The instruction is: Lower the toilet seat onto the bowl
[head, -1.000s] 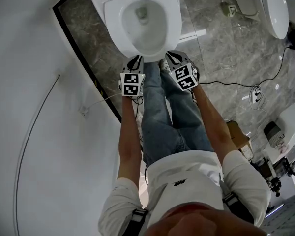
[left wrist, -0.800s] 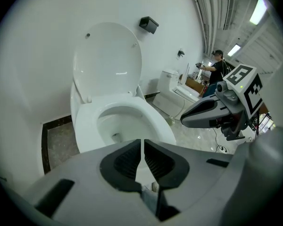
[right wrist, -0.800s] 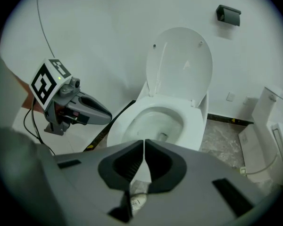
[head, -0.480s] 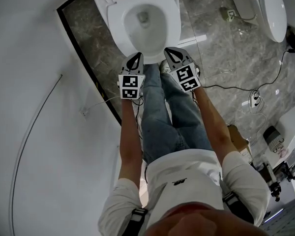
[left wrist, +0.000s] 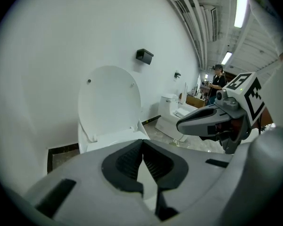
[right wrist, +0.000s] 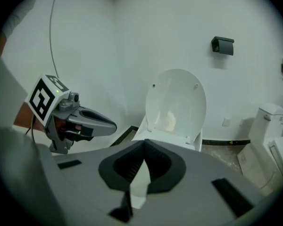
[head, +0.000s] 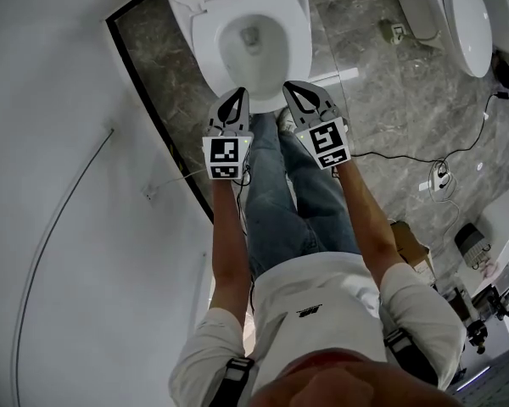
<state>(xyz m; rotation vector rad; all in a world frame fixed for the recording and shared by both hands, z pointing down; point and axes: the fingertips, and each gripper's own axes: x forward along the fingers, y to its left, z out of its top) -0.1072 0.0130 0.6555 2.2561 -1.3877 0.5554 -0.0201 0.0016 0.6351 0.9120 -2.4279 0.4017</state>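
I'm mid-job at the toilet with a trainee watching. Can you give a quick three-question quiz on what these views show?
1. True or false: the left gripper is clamped on the lid.
2. Multiple choice: the lid is (A) raised upright near the wall, (B) flat over the bowl, (C) lying on the floor.
3. Fill in: in the left gripper view, to the right of the raised lid stands a second ____.

Key: 1 false, its jaws are together with nothing between them. 2 A. 3 toilet.
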